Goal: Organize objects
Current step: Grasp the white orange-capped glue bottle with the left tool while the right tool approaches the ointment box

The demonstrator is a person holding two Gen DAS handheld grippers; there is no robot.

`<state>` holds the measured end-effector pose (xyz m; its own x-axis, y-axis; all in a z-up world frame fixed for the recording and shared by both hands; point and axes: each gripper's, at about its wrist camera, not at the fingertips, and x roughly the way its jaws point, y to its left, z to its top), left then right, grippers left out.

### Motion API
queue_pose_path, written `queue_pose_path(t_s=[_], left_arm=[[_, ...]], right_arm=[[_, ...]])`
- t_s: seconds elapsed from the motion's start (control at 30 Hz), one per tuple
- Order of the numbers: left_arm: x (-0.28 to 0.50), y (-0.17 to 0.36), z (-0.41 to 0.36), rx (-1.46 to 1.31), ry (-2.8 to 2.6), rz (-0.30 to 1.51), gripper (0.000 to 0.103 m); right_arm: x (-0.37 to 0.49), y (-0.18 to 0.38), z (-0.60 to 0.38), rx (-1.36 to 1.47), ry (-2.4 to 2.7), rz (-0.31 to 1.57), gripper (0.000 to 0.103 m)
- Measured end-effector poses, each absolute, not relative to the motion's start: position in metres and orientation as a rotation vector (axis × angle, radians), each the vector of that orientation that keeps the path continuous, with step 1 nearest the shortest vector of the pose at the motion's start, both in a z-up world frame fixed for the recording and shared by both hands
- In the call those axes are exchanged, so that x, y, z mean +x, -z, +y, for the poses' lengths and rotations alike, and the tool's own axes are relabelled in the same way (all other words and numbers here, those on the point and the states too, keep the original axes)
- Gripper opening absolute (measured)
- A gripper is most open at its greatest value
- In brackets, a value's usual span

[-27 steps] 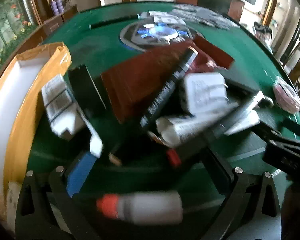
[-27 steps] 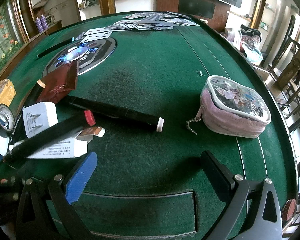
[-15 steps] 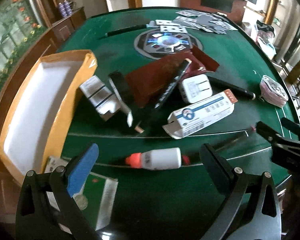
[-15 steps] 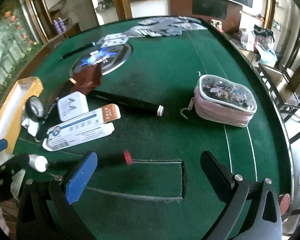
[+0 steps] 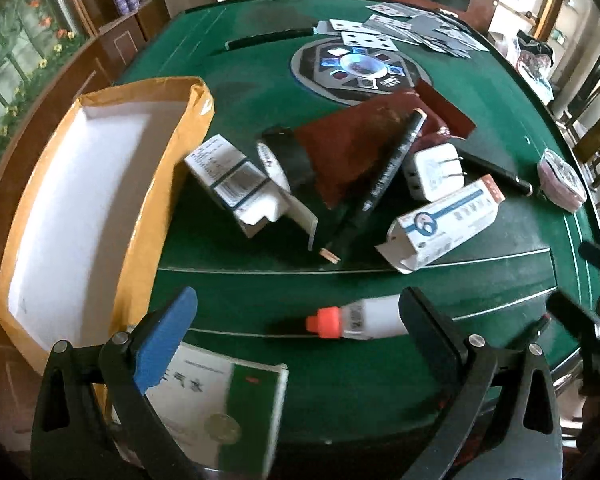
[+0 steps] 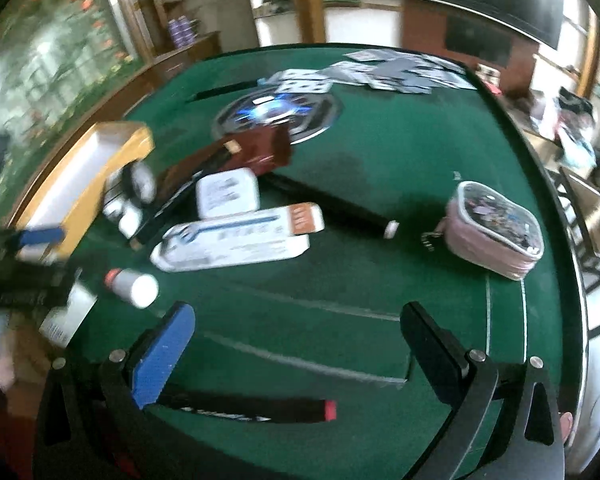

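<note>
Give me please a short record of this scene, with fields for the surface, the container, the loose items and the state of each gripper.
surface: green felt table
container: open yellow box, white inside, at the table's left edge
loose items: small white bottle with orange cap; blue-and-white carton; white charger; black pen; pink pouch; black marker with red end
left gripper: open, holds nothing
right gripper: open, holds nothing

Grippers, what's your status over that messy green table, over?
Left gripper open, empty. Right gripper open, empty. Small white bottle lies on the felt at the left gripper's tips, ungripped. Yellow-edged box empty; clutter piled beside it.
</note>
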<state>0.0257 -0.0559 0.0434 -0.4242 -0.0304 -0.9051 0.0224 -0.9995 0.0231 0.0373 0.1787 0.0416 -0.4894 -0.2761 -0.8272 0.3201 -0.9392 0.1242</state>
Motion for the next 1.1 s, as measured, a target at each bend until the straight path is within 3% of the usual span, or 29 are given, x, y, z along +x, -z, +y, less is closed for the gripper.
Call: queue_pose_path(t_s=[0.13, 0.43, 0.73, 0.83, 0.87, 1.1], left_arm=[[0.030, -0.038, -0.055, 1.793, 2.673, -0.008, 0.102], [0.038, -0.020, -0.021, 1.909, 2.691, -0.269, 0.096], [0.022, -0.002, -0.027, 1.943, 2.615, -0.123, 0.096], [0.021, 0.002, -0.027, 1.937, 2.610, -0.120, 0.084], [0.021, 0.001, -0.028, 1.928, 2.618, -0.118, 0.075], [0.015, 0.003, -0.034, 1.916, 2.673, -0.057, 0.073]], right_arm=[[0.050, -0.043, 0.175, 1.350, 2.349, 0.090, 0.099], [0.060, -0.034, 0.179, 1.415, 2.333, 0.082, 0.096], [0.063, -0.037, 0.179, 1.404, 2.343, 0.086, 0.096], [0.064, -0.037, 0.178, 1.404, 2.341, 0.093, 0.096], [0.064, -0.037, 0.178, 1.405, 2.339, 0.097, 0.096], [0.065, -0.036, 0.179, 1.404, 2.287, 0.140, 0.090]])
